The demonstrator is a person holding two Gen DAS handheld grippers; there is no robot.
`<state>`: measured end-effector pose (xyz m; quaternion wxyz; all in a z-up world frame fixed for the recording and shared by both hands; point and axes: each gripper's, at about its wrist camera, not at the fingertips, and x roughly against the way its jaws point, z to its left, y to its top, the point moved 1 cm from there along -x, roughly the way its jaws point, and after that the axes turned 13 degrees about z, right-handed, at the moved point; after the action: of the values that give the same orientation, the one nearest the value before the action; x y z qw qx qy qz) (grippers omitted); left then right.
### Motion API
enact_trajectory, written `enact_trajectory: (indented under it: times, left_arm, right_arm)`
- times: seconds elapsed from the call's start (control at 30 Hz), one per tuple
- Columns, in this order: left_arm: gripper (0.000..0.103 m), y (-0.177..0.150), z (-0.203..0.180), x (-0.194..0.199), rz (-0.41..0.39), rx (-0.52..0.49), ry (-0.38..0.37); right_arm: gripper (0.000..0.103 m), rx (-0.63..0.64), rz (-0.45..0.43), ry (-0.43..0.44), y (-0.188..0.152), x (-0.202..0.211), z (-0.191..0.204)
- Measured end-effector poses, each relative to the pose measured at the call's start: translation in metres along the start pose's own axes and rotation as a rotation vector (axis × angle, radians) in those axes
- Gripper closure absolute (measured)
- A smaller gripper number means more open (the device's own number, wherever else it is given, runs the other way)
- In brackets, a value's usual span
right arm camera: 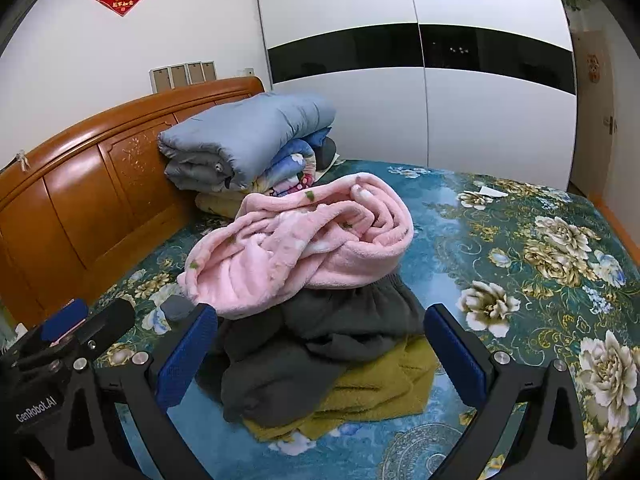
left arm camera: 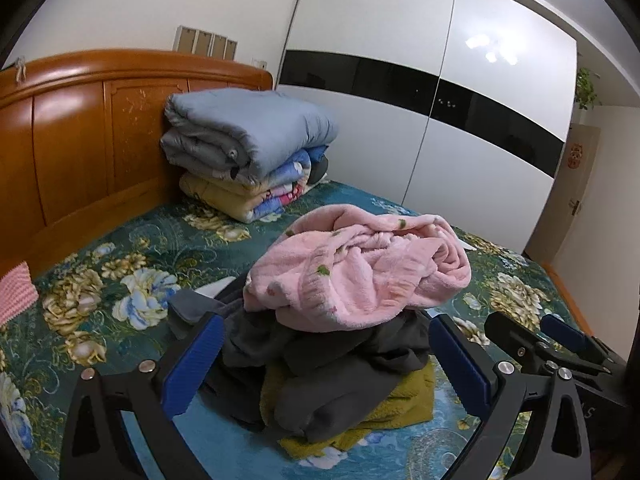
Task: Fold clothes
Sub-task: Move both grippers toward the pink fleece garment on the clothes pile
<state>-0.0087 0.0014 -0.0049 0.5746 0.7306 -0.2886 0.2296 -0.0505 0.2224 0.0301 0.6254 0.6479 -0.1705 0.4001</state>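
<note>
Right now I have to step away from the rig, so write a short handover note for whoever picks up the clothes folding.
Left gripper: open, holding nothing, aimed at the pile.
Right gripper: open, holding nothing, beside the left one and aimed at the same pile.
Clothes: one heap on the floral bedspread. The pink fleece garment lies crumpled on top, the dark grey garment under it, the olive-yellow garment at the bottom.
Folded quilts are stacked by the headboard, apart from the heap.
Done: nothing folded yet.
Left: all three pieces; the pink one probably first.
</note>
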Motion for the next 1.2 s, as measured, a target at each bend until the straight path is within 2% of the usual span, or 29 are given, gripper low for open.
enact_trajectory:
  times: [0.13, 0.17, 0.23, 0.33, 0.63, 0.93, 1.2]
  left_arm:
    - [0.000, -0.003, -0.012, -0.002, 0.010, -0.006, -0.001]
    - [0.000, -0.002, -0.019, -0.009, 0.043, -0.014, 0.011]
    - [0.000, 0.004, -0.019, -0.021, 0.082, 0.011, -0.008]
    - [0.000, 0.003, -0.002, -0.029, 0.060, 0.050, -0.065]
    - [0.000, 0.009, 0.006, -0.047, 0.069, 0.053, -0.051]
    - [0.000, 0.007, 0.018, -0.071, 0.173, 0.084, -0.048]
    - [0.000, 0.011, 0.024, -0.083, 0.183, 0.076, -0.039]
  right_arm:
    - [0.000, 0.005, 0.026, -0.015, 0.004, -0.007, 0.002]
    - [0.000, 0.005, 0.031, -0.017, 0.005, -0.008, 0.002]
    - [0.000, 0.001, 0.032, -0.011, 0.008, -0.009, 0.003]
    - [0.000, 0.003, 0.026, -0.004, 0.010, -0.016, 0.000]
    - [0.000, 0.005, 0.064, 0.011, 0.016, -0.042, 0.006]
    - [0.000, 0.020, 0.110, 0.021, 0.017, -0.065, 0.010]
    - [0.000, 0.025, 0.138, 0.017, 0.019, -0.079, 0.015]
